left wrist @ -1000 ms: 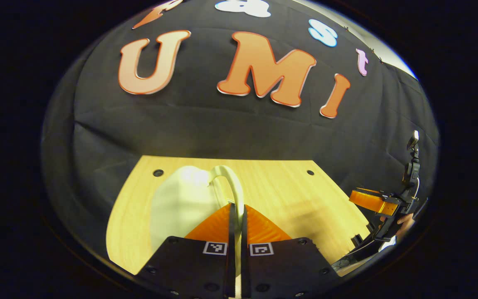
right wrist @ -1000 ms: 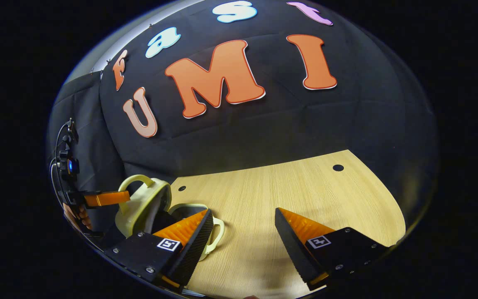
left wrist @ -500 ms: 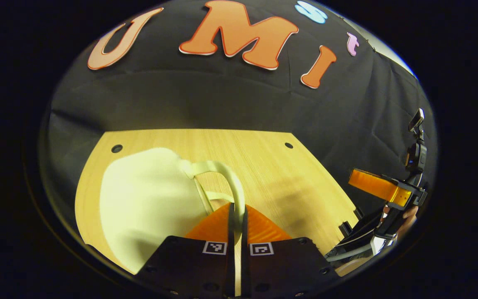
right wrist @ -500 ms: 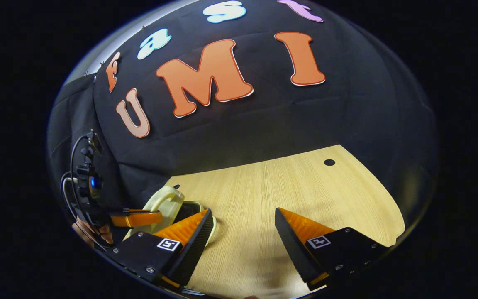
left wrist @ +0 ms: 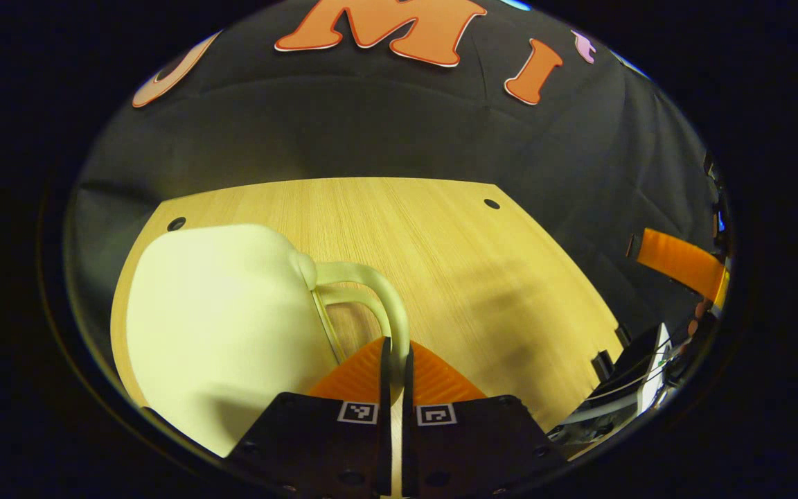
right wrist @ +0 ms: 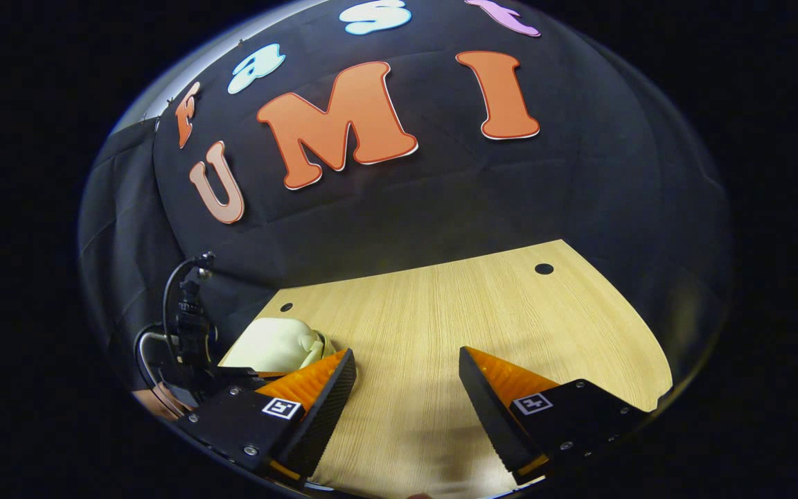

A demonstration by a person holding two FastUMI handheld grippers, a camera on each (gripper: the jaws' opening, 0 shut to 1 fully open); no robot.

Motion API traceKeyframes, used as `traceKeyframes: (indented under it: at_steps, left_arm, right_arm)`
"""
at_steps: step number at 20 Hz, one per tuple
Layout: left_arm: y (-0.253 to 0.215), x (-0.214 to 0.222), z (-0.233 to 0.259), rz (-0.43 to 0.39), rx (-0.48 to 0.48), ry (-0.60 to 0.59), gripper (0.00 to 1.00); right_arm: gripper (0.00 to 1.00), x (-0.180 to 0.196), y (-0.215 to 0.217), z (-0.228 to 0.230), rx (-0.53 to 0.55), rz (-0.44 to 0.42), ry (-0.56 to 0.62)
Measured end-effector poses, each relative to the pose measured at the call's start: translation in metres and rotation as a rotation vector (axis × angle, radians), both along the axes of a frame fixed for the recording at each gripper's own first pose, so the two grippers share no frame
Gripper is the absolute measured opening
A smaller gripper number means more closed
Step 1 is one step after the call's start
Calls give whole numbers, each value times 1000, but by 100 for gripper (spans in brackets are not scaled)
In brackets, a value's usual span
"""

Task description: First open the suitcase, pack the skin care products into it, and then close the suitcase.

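The pale yellow suitcase [left wrist: 222,326] lies closed and flat on the wooden table [left wrist: 454,263], at the left of the left gripper view. Its curved handle [left wrist: 382,305] arches to the right of the shell, and my left gripper [left wrist: 393,346] is shut on the handle's near end. In the right gripper view the suitcase [right wrist: 274,346] shows as a low pale mound at the table's left, partly hidden behind my own left finger. My right gripper [right wrist: 406,381] hangs open over bare table, with nothing between its fingers. The contents of the suitcase are hidden.
The table [right wrist: 475,326] has small round holes near its far corners [right wrist: 544,268]. The black cloth wall rises behind it. The other gripper's body and cable [right wrist: 188,333] stand at the far left of the right gripper view; the right gripper [left wrist: 676,263] shows at the right edge of the left gripper view.
The suitcase lid has swung down from upright to flat and closed, with my left gripper lowering on the handle. My right gripper has stayed open over the table.
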State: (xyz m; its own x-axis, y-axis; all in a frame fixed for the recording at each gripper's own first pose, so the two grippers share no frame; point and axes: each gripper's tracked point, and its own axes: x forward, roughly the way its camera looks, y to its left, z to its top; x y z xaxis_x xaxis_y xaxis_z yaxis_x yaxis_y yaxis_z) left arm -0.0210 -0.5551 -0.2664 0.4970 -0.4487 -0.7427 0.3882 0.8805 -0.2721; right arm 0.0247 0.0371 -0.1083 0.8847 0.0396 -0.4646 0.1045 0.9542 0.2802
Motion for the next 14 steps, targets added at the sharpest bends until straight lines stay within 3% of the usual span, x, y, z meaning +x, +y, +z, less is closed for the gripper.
traceKeyframes:
  at_steps: [3, 5, 7, 8, 12, 13, 14]
  left_arm:
    - [-7, 1, -10, -18, 89, -40, 8]
    - [-10, 0, -12, -27, 127, -59, 17]
    - [-24, -6, -1, -25, 47, -42, 28]
    - [-33, -10, 7, -26, 1, -42, 27]
    - [-33, 8, 59, -14, 3, -218, 61]
    - [-38, 15, 73, -11, -14, -254, 77]
    - [-37, 18, 89, -2, -24, -282, 84]
  right_arm:
    - [95, -1, -1, -3, -2, 3, 6]
    - [95, 0, -3, -5, -1, -3, 7]
    - [95, 1, -7, -3, -7, -12, 1]
    - [95, 1, -10, -2, -12, -20, -3]
    - [95, 6, -25, 16, -59, -59, -66]
    - [96, 7, -27, 22, -77, -64, -88]
    - [95, 10, -29, 28, -93, -71, -108]
